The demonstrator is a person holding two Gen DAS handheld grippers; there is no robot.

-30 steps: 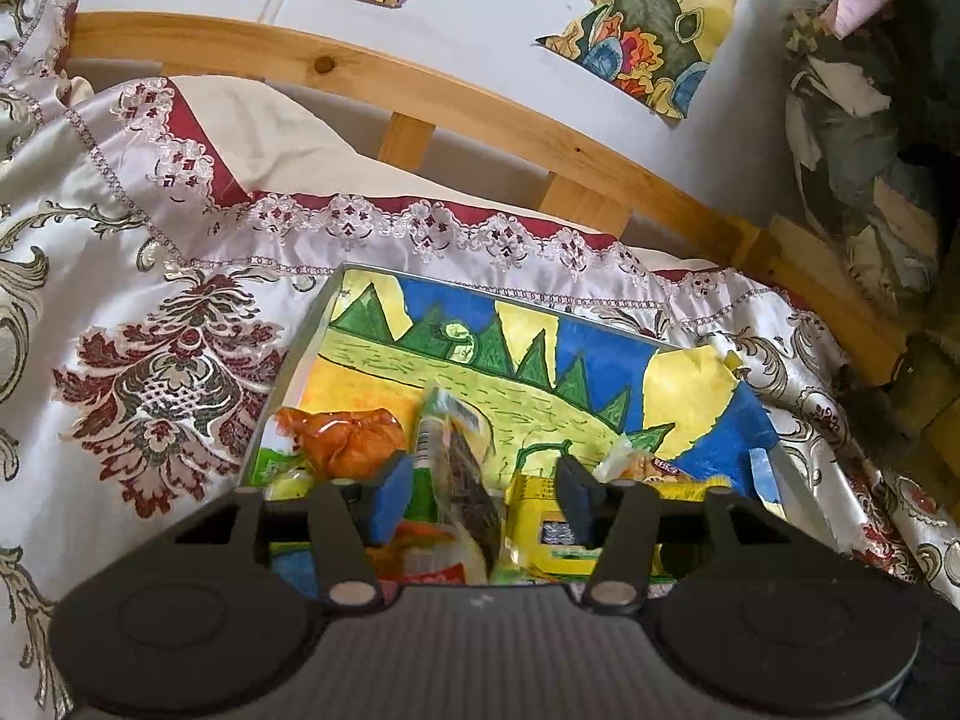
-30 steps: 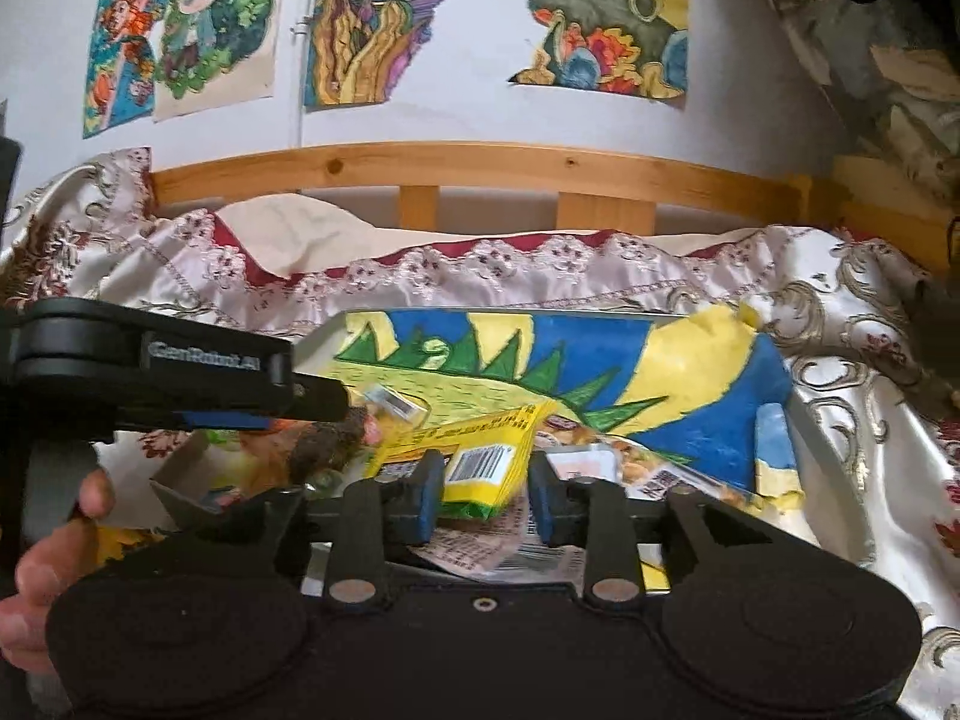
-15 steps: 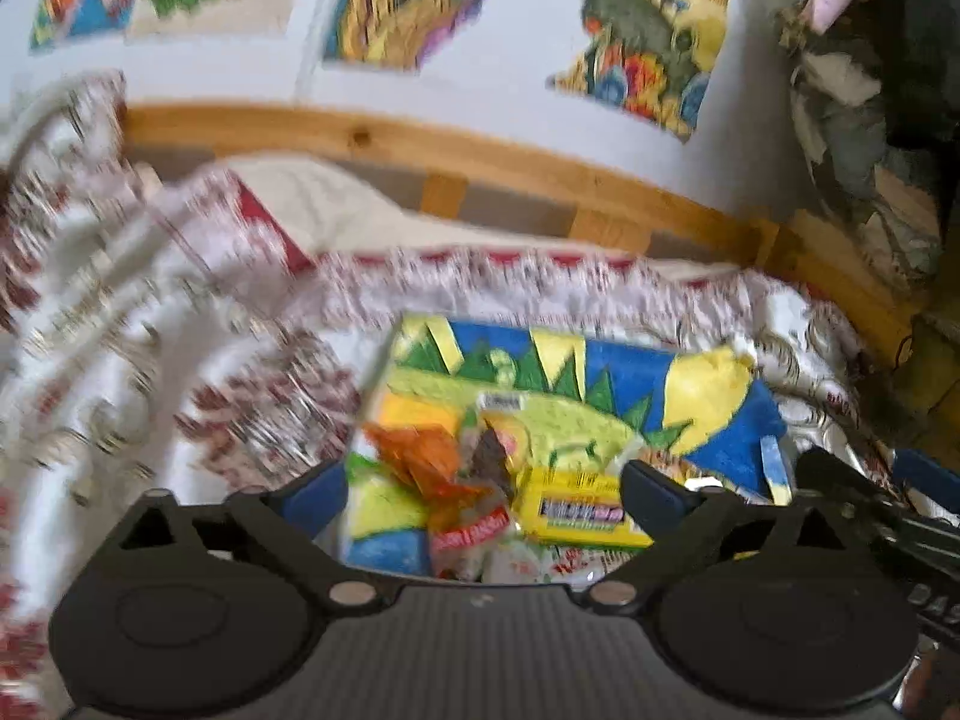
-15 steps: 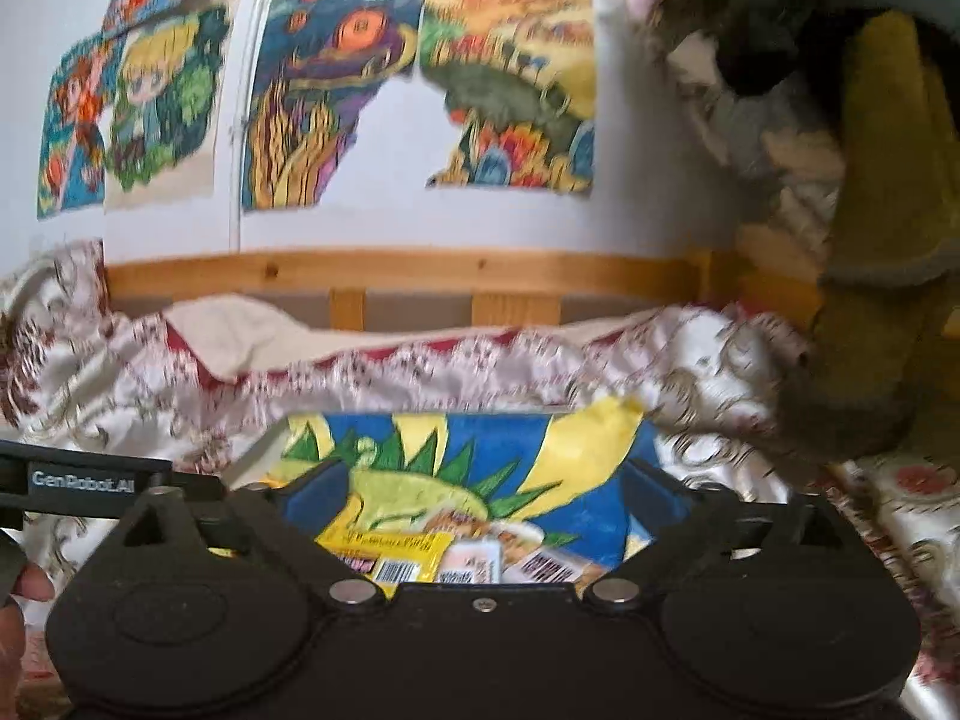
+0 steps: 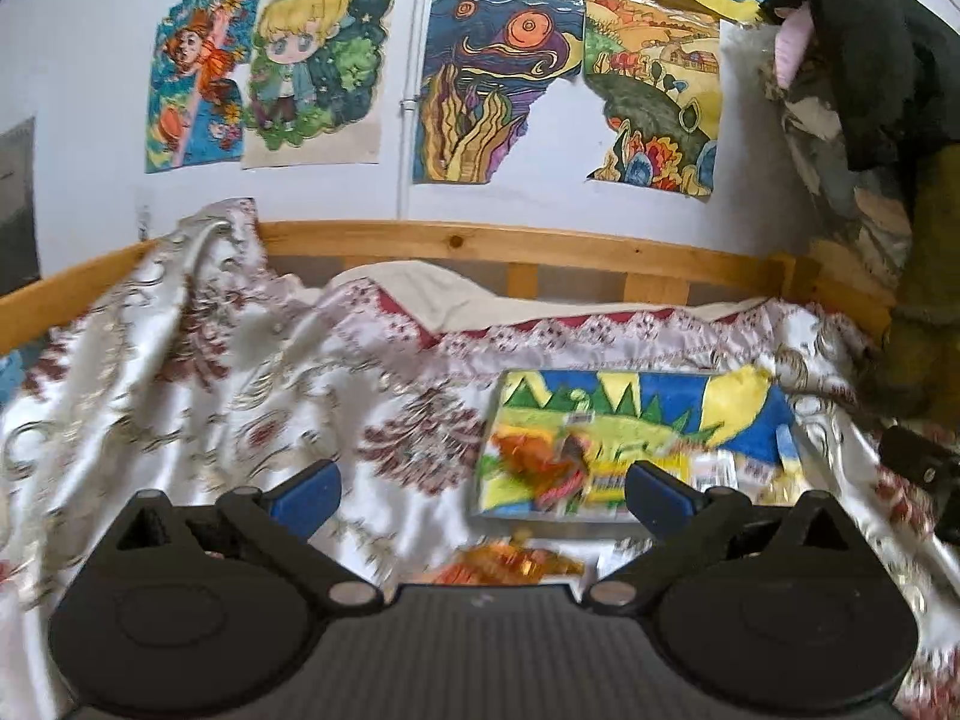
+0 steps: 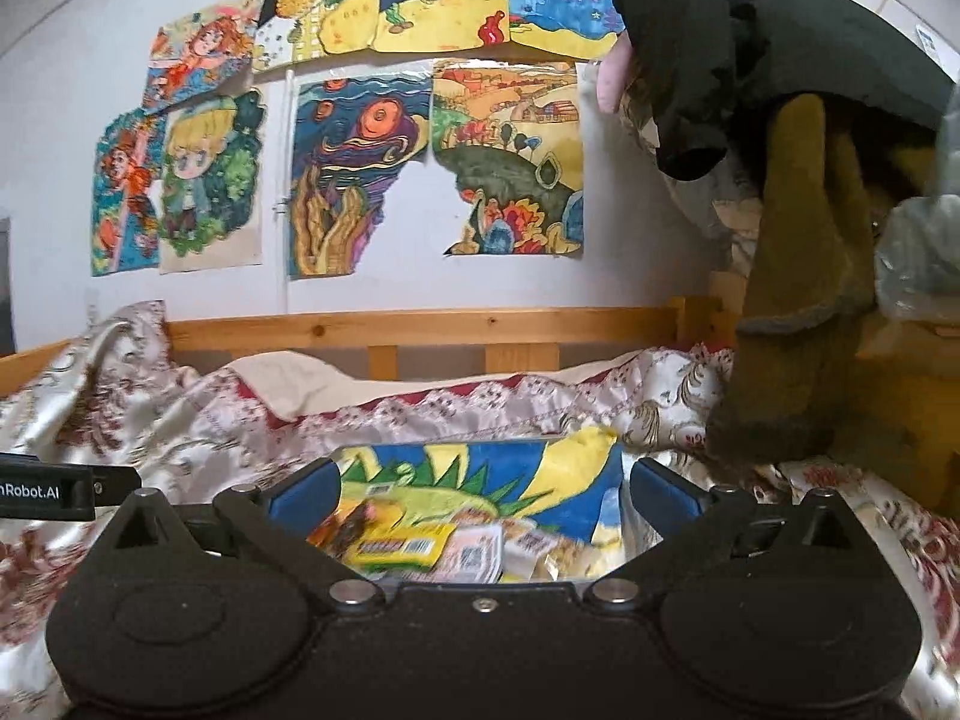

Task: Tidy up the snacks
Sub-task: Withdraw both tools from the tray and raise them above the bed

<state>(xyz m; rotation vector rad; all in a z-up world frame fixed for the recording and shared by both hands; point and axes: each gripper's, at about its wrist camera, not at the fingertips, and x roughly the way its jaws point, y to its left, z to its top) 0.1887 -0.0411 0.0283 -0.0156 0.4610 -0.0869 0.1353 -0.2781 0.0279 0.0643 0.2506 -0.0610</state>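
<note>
My left tool stands wide with nothing between its blue pads; its jaws have just been opening. My right tool is the same, spread wide and empty, also just opened. Both hang above the bed, clear of everything.

Nearest to me in the left view, an orange packet lies on the bedspread, just outside the near edge of the tray. That is my first worry: it is blurred, so I cannot tell whether it rests flat or is sliding, and on this slick, rumpled cloth it could slip toward me and be lost in a fold.

Beyond it, the snacks are heaped at the tray's near edge: a yellow packet, pale wrappers and an orange bag overlapping one another. The pile looks loose. If I come down with either tool this wide, I judge I could catch two wrappers at once, or nudge the heap over the low rim onto the bedspread.

The tray itself sits on soft bedding, not a firm surface, so pressing on one edge could tip it.

My tools are close together, and the left one's body already shows at the right view's edge; reaching for the same packet could knock them together.

Farther off, the wooden rail and the wall drawings are well apart from my work.
</note>
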